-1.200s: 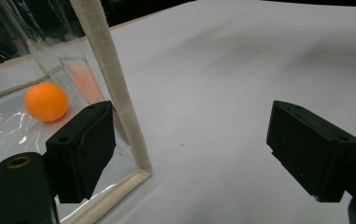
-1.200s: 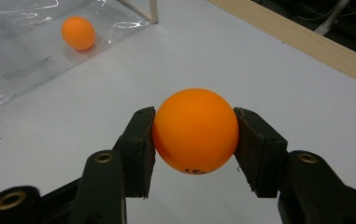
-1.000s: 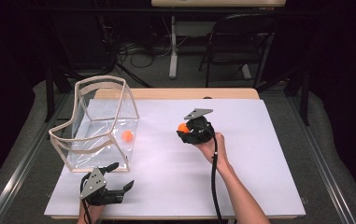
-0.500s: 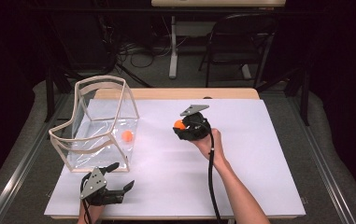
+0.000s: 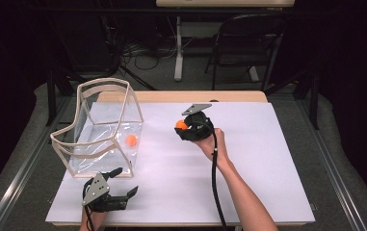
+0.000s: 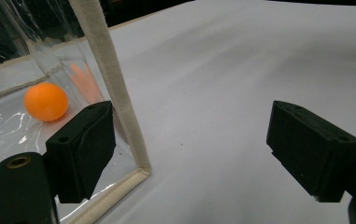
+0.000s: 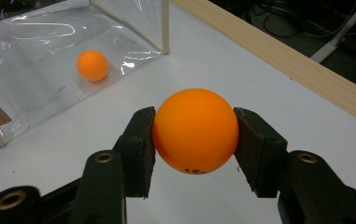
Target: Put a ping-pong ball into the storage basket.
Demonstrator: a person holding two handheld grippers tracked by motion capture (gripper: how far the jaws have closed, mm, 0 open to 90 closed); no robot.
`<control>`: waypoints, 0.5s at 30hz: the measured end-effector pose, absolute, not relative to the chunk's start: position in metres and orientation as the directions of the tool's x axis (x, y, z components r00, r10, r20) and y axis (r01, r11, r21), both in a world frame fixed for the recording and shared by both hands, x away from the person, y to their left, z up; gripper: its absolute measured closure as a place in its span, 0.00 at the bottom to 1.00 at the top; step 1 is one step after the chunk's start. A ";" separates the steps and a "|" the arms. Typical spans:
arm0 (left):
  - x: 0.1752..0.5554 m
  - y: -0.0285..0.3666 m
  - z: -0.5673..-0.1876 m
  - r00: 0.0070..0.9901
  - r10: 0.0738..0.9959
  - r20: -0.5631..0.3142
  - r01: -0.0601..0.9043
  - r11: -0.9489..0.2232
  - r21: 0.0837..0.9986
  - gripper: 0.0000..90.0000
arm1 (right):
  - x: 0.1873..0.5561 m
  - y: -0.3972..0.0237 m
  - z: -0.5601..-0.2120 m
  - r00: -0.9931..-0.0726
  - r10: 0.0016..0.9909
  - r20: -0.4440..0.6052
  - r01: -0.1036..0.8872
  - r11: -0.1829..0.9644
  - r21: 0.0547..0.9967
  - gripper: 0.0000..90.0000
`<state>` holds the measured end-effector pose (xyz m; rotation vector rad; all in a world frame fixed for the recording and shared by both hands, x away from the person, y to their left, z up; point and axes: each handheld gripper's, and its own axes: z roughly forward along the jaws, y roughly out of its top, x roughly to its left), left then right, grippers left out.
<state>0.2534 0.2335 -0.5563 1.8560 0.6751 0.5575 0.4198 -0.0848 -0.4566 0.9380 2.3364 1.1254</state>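
The orange ball (image 7: 195, 130) sits pinched between the pads of my right claw (image 5: 185, 126), held just above the white tabletop (image 5: 268, 159) near the centre of the high view. A second orange ball (image 5: 131, 140) lies inside the clear plastic bin (image 5: 105, 86) at centre left, well apart from the first. My left claw (image 5: 118, 185) rests at the lower left, jaws spread wide and holding nothing, one jaw just beside the bin's near corner
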 end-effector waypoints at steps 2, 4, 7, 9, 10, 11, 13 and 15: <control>0.253 0.234 -0.556 0.733 0.676 0.068 0.194 -0.305 0.932 0.17 | 0.421 -0.083 -0.455 -0.706 0.707 -0.050 0.401 0.457 0.794 0.57; 0.254 0.234 -0.556 0.733 0.676 0.069 0.194 -0.305 0.932 0.17 | 0.422 -0.081 -0.453 -0.708 0.704 -0.054 0.395 0.458 0.796 0.57; 0.253 0.234 -0.556 0.732 0.678 0.069 0.193 -0.303 0.933 0.17 | 0.422 -0.079 -0.451 -0.712 0.700 -0.056 0.390 0.460 0.797 0.57; 0.254 0.235 -0.556 0.731 0.679 0.068 0.192 -0.300 0.934 0.17 | 0.423 -0.077 -0.450 -0.713 0.699 -0.057 0.391 0.463 0.795 0.57; 0.254 0.235 -0.556 0.729 0.681 0.065 0.194 -0.297 0.935 0.17 | 0.424 -0.076 -0.449 -0.714 0.698 -0.060 0.388 0.465 0.796 0.57; 0.254 0.235 -0.556 0.730 0.681 0.064 0.197 -0.299 0.934 0.17 | 0.424 -0.075 -0.448 -0.716 0.695 -0.061 0.387 0.468 0.795 0.57; 0.254 0.234 -0.556 0.733 0.677 0.068 0.195 -0.304 0.932 0.17 | 0.425 -0.073 -0.446 -0.717 0.695 -0.058 0.386 0.464 0.797 0.57; 0.254 0.233 -0.556 0.734 0.676 0.066 0.196 -0.304 0.933 0.17 | 0.427 -0.072 -0.445 -0.718 0.693 -0.060 0.383 0.466 0.798 0.57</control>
